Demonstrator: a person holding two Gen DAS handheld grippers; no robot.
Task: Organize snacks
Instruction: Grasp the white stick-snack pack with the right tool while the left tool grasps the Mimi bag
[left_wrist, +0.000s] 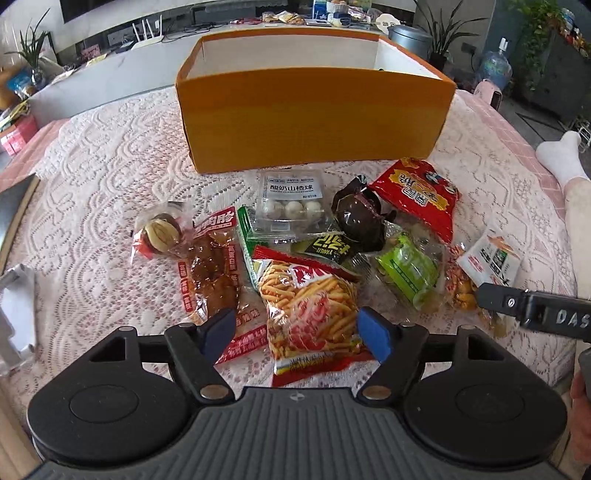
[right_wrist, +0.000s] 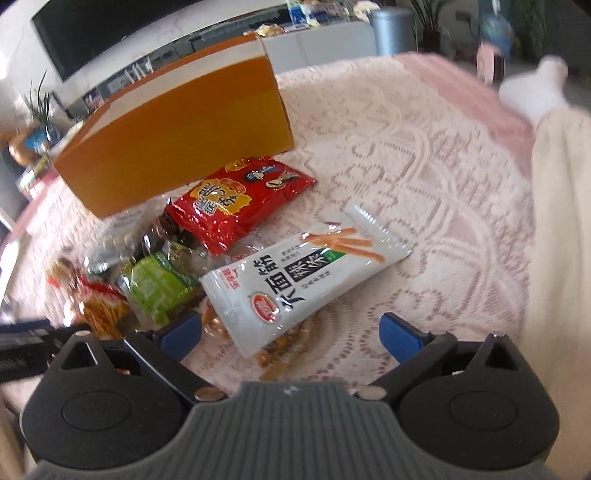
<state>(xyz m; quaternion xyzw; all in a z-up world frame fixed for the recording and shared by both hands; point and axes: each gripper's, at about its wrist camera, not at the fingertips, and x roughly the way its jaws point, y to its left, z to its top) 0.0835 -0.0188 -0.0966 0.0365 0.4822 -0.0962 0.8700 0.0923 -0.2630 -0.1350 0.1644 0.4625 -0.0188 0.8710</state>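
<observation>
An open orange cardboard box (left_wrist: 314, 114) (right_wrist: 177, 125) stands on the lace cloth behind a pile of snack packets. My left gripper (left_wrist: 297, 332) is open, its blue pads on either side of a clear bag of fried sticks (left_wrist: 310, 306) without pressing it. A brown meat packet (left_wrist: 214, 273) lies to its left. My right gripper (right_wrist: 291, 334) is open low over a white packet (right_wrist: 295, 277) (left_wrist: 487, 258), with a peanut bag (right_wrist: 284, 343) under it. A red packet (right_wrist: 240, 199) (left_wrist: 417, 195) and a green one (right_wrist: 159, 288) (left_wrist: 410, 269) lie close by.
A clear tray of white balls (left_wrist: 291, 203) and a dark wrapped snack (left_wrist: 358, 221) sit in front of the box. A person's leg in a white sock (left_wrist: 561, 158) (right_wrist: 532, 92) rests at the right edge. A white object (left_wrist: 14, 317) lies far left.
</observation>
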